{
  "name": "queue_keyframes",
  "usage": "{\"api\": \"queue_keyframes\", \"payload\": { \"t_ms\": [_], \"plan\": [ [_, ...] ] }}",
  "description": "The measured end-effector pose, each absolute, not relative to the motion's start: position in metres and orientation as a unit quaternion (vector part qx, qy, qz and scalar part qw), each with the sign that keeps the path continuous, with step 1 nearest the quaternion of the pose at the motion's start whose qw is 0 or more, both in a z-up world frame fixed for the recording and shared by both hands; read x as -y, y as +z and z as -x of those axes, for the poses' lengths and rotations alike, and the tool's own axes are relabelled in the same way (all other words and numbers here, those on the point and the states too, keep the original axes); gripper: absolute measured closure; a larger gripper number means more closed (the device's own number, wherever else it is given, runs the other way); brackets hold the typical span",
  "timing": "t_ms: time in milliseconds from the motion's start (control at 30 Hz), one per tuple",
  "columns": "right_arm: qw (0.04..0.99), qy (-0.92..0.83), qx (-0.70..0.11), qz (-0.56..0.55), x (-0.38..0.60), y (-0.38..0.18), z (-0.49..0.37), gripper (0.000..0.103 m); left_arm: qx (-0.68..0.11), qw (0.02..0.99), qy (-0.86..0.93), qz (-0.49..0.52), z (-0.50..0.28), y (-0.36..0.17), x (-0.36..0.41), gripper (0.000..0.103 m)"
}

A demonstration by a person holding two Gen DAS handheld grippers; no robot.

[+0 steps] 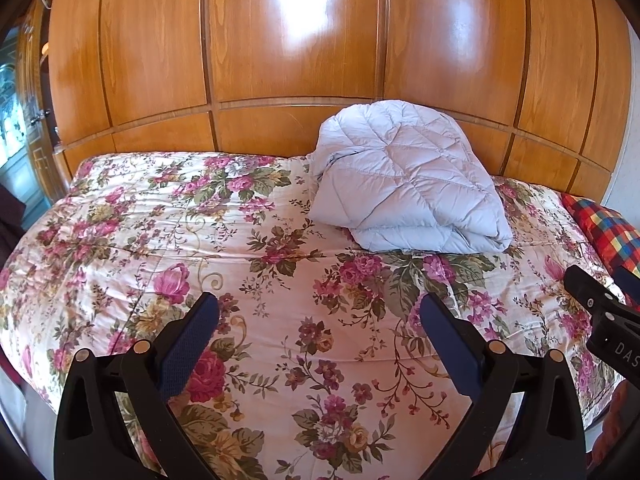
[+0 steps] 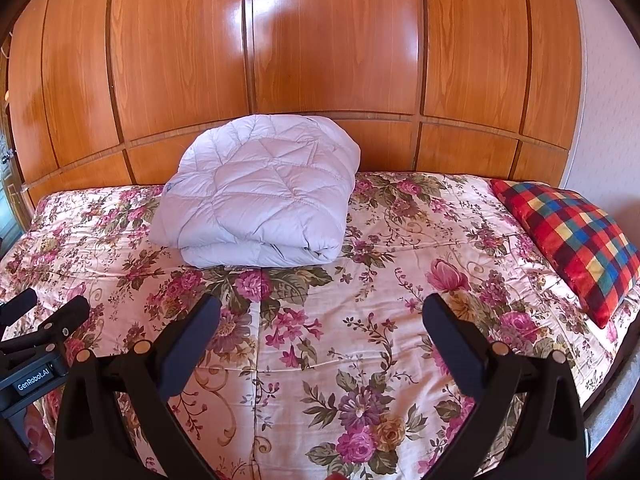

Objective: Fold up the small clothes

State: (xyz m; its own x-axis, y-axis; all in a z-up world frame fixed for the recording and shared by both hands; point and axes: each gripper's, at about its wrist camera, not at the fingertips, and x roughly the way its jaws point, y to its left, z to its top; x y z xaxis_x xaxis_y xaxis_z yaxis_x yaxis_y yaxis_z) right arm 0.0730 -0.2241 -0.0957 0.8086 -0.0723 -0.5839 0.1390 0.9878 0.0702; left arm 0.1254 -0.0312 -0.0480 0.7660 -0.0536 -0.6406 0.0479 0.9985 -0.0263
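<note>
Left wrist view, nearest first: the left gripper [image 1: 318, 332] has its two fingers spread wide apart, with nothing between them. Under it is only the flowery bedspread [image 1: 120, 240]. The right gripper [image 2: 322, 332] is the same, fingers wide apart and holding nothing, and the two grippers sit side by side near the front edge of the bed.

Farther off, up by the wooden wall [image 1: 292, 40], lies the pale puffy jacket [image 1: 404, 184]. It is folded into a thick bundle. It looks a bit wider than it is deep, so its long side runs left to right across the bed.

From the left fingers it lies ahead and to the right. From the right fingers it lies ahead and a little to the left [image 2: 260, 196]. So it sits between the two grippers, well apart from both. Neither looks clearly nearer. Off to the far right rests a checked pillow [image 2: 576, 240].
</note>
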Motion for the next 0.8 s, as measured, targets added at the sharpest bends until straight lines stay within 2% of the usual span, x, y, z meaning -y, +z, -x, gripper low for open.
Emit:
{"api": "queue_keyframes", "payload": {
  "t_ms": [800],
  "plan": [
    [0.944, -0.058, -0.32, -0.059, 0.224, -0.106, -0.077, 0.002, -0.376, 0.926, -0.03, 0.01, -0.137, -0.063, 0.03, 0.003]
  ]
}}
